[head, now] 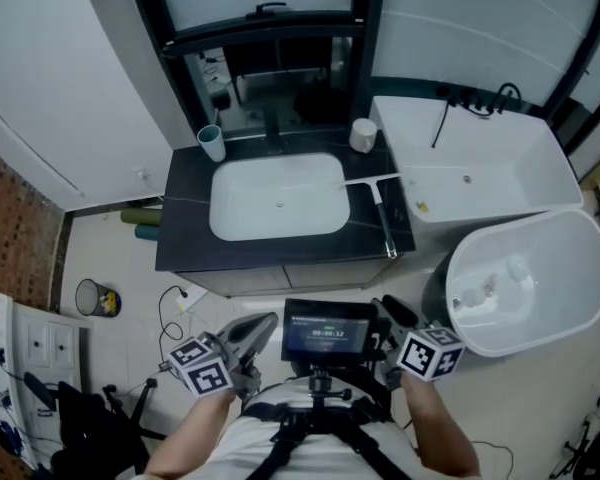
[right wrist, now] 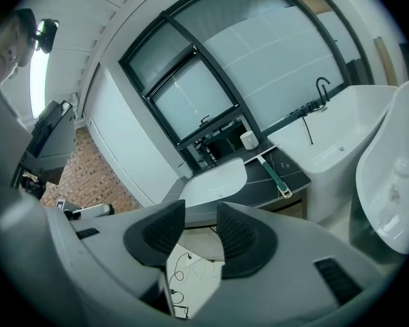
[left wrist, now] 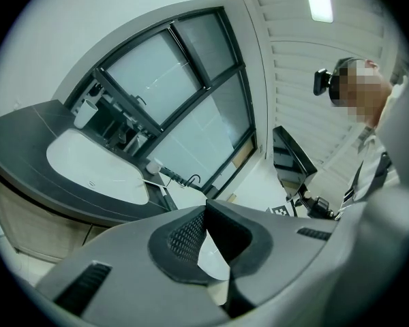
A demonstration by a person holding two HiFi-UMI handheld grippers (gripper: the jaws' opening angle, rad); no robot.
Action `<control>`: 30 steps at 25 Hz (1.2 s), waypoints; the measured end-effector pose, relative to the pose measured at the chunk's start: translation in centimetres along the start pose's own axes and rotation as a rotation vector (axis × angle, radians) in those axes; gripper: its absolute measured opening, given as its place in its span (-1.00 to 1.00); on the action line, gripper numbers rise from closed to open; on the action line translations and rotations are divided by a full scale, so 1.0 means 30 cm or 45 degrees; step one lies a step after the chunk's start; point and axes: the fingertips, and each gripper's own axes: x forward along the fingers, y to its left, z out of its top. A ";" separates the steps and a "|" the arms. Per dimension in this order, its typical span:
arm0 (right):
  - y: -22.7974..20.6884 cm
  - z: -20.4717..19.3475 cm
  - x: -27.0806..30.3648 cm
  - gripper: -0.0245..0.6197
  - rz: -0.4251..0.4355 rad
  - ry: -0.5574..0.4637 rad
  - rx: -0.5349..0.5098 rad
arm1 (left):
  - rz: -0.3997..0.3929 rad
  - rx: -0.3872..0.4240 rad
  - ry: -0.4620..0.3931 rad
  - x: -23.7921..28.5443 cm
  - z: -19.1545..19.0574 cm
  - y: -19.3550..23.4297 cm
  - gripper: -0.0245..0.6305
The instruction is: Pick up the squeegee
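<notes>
Squeegee not yet reached

My left hand-held gripper [left wrist: 206,211] is clenched on nothing and my right hand-held gripper [right wrist: 201,211] is released. Well ahead of it, the squeegee [right wrist: 273,172] lies on the tabletop [right wrist: 294,172], its handle near the edge, so a clumsy nudge could tip it off.

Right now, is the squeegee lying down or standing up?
Lying down: the squeegee rests flat on the dark countertop, right of the sink.

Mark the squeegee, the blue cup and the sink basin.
squeegee [head: 382,218], head view, middle of the handle.
blue cup [head: 212,144], head view, its side wall.
sink basin [head: 250,198], head view, bare inner floor.
</notes>
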 end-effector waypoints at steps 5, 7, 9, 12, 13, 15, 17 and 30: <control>-0.029 0.045 0.000 -0.45 -0.009 -0.003 -0.032 | -0.007 -0.010 0.015 0.054 -0.003 -0.004 -0.94; -0.054 0.059 -0.013 -0.45 -0.021 0.003 -0.049 | -0.008 -0.022 0.006 0.081 -0.008 -0.014 -0.94; -0.078 0.074 -0.023 -0.45 -0.023 0.011 -0.058 | -0.014 -0.025 -0.001 0.112 -0.013 -0.030 -0.94; -0.111 0.096 -0.031 -0.45 -0.013 0.022 -0.060 | -0.007 -0.030 -0.013 0.151 -0.022 -0.048 -0.94; -0.121 0.105 -0.032 -0.45 -0.010 0.025 -0.066 | 0.000 -0.031 -0.018 0.163 -0.025 -0.051 -0.94; -0.144 0.124 -0.037 -0.45 -0.005 0.030 -0.084 | 0.014 -0.033 -0.031 0.187 -0.029 -0.058 -0.94; -0.165 0.140 -0.041 -0.45 0.005 0.043 -0.104 | 0.025 -0.033 -0.046 0.213 -0.032 -0.072 -0.94; -0.228 0.156 0.033 -0.45 0.079 0.133 -0.146 | 0.117 -0.046 -0.073 0.260 -0.042 -0.079 -0.94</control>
